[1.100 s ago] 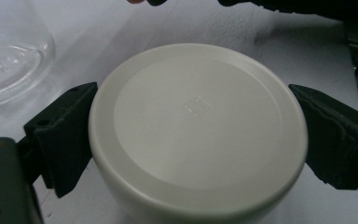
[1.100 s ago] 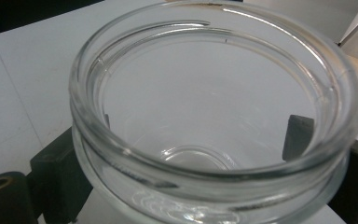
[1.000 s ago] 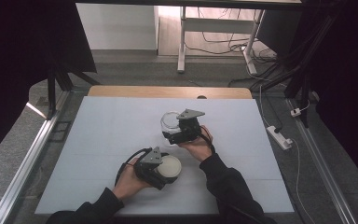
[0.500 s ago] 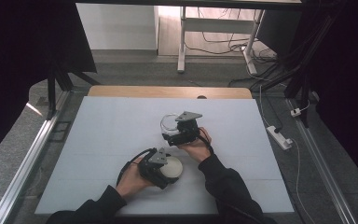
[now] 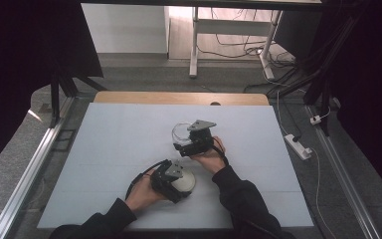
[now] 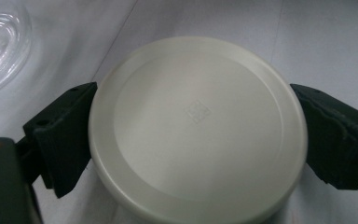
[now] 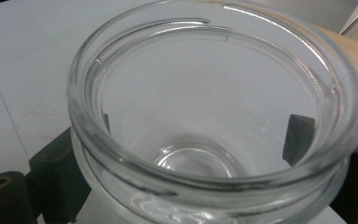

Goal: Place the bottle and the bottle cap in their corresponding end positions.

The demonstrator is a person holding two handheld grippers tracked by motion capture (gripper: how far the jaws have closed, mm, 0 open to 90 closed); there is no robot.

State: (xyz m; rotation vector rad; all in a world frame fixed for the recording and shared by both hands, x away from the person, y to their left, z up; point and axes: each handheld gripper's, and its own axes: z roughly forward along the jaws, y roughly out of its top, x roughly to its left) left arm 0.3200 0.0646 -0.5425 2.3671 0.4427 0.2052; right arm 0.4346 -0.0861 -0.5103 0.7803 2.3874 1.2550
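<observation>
I see the left tool (image 6: 186, 154) clamped on the white lid (image 6: 196, 128), right tool (image 7: 205, 177) clamped round the glass jar (image 7: 216, 116), both over the table (image 5: 109, 144).

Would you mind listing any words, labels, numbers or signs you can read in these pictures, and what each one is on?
No readable text anywhere.
White lid: a small raised square mark at its middle, too faint to read as letters or a sign.
Glass jar: plain clear glass, no label or print.
Table: bare, nothing written on it.
</observation>
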